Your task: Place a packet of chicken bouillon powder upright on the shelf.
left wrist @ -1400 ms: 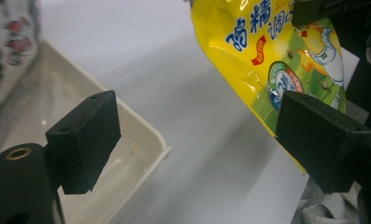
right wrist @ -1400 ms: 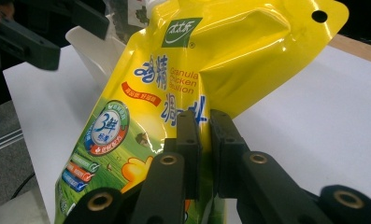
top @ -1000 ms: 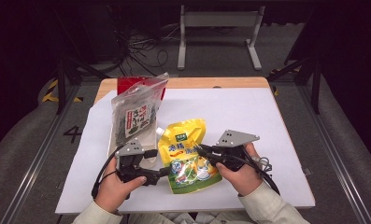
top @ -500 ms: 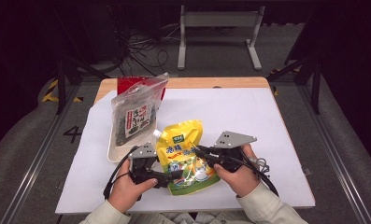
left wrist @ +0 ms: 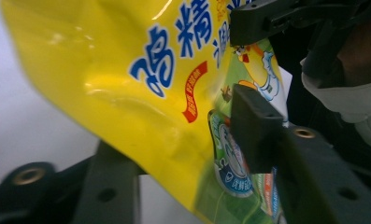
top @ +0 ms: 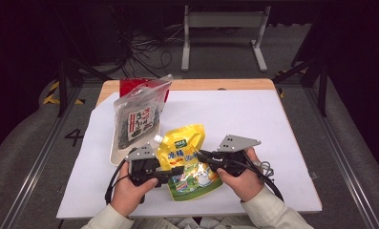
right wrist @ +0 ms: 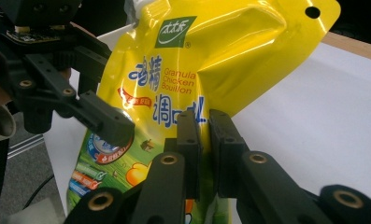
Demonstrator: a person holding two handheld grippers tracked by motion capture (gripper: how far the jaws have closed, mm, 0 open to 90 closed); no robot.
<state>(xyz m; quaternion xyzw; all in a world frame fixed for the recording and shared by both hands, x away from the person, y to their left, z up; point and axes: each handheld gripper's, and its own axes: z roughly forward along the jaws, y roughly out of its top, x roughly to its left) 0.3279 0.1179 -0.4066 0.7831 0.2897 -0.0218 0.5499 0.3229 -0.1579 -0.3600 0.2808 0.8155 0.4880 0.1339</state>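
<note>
— Where do we have the yellow pouch (top: 187, 160)?

— Near the front edge of the worktop (top: 282, 143), about midway along it, between our two hands. It's lifted and tilted, its spout end toward the far left.

— And the right gripper (top: 202, 156)?

— We've got it clamped narrow on the pouch's right edge; in the right gripper view the two jaws stand almost together with the yellow film pinched between them.

— The left gripper (top: 173, 172)?

— Its jaws have just been closing, with the pouch's lower left side between them. In the left gripper view one pad (left wrist: 255, 126) lies against the printed front; the other jaw runs behind the film, so we cannot tell whether it presses yet.

— What else do we see on the worktop?

— A clear bag of dark dried food (top: 138, 117) stands toward the far left corner, leaning on a red box (top: 130, 85) behind it. A pale tray (top: 116, 155) lies under its front end — just beside our left hand (top: 130, 191).
</note>
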